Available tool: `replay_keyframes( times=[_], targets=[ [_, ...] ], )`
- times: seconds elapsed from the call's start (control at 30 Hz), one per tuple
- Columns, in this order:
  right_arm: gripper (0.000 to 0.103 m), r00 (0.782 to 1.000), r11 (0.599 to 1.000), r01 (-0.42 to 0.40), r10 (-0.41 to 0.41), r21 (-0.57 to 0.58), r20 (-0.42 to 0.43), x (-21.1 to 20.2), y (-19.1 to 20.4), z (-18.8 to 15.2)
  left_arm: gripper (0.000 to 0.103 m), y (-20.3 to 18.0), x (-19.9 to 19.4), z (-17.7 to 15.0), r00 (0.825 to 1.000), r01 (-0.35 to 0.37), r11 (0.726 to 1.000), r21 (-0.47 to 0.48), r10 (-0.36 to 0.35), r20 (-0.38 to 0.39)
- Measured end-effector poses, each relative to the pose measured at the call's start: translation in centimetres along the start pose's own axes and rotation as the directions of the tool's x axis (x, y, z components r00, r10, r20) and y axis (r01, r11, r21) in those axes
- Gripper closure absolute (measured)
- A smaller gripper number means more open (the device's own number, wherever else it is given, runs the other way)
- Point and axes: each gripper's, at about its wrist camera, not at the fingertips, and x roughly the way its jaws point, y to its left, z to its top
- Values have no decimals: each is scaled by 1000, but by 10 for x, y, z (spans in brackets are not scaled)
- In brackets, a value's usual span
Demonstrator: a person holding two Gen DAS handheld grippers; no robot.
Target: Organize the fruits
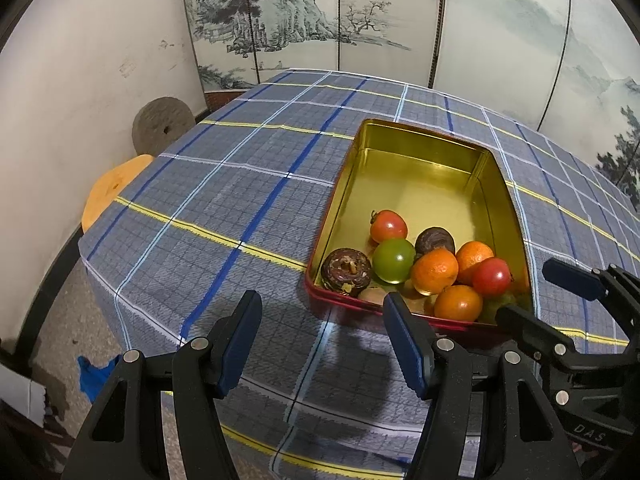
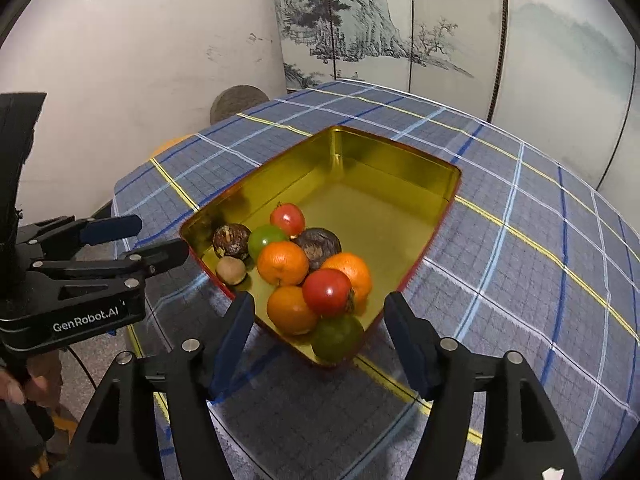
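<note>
The right hand-held gripper [image 2: 320, 312] is hanging released, nothing between its jaws, over the near end of the tin [image 2: 400, 156]. The left hand-held gripper [image 1: 320, 312] is hovering released and empty just off the tin's near left corner, above the plaid-covered bench [image 1: 224, 184]. The fruits [image 2: 304, 272] are lying heaped at the tin's near end: oranges, red and green ones, dark brown ones. The tin's long axis is running away toward the painted screen [image 1: 360, 12] beyond its far end.
</note>
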Motion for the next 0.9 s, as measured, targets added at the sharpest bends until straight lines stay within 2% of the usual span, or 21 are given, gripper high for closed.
replay_keyframes(
  times=[0.33,0.47,0.9],
  targets=[
    [37,999,999,7,-5,43,-38,1,-3,-7,39,-5,-2,-1,1000,2,1000,9,-2,3],
    [30,999,998,18,-16,52,-39,0,-4,-8,39,-6,-2,-1,1000,1,1000,11,-1,4],
    [29,998,997,32,-27,70,-58,3,-8,-11,39,-10,-2,-1,1000,2,1000,16,-2,0]
  ],
)
